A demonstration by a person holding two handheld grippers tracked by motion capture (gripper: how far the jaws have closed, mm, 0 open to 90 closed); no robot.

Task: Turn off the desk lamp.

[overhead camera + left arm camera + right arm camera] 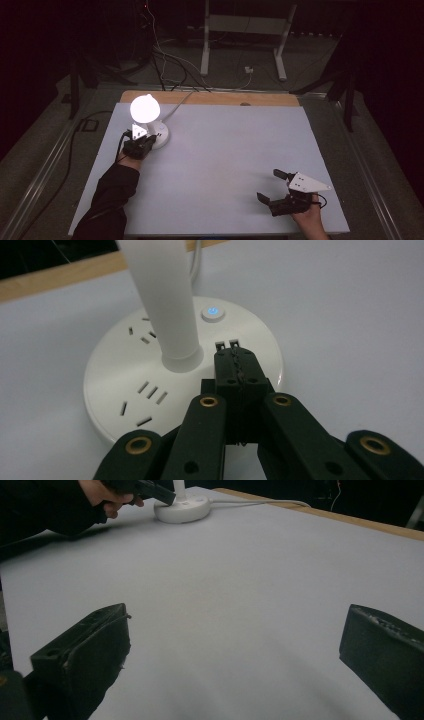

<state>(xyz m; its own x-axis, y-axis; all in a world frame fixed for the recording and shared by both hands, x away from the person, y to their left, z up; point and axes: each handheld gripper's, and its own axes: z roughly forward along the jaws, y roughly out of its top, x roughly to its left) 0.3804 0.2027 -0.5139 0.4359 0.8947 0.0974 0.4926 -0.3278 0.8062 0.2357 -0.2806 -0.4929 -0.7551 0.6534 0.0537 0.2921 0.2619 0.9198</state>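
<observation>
From above, your left gripper [145, 142] sits at the round base of the lit lamp [145, 109], which stands near the far left corner of the table [225, 150]. Your right gripper [272, 187] rests well apart at the near right, jaws spread with nothing between them.

In the left gripper view, your jaws are clenched together, their tips over the lamp base [125, 390] beside the stem [165, 300], close to the glowing power button [212, 313]. Whether they touch the base, you cannot tell.

In the right gripper view, your jaws stand wide over the bare table; across it the lamp base [182, 509] sits by your left hand [107, 497].
</observation>
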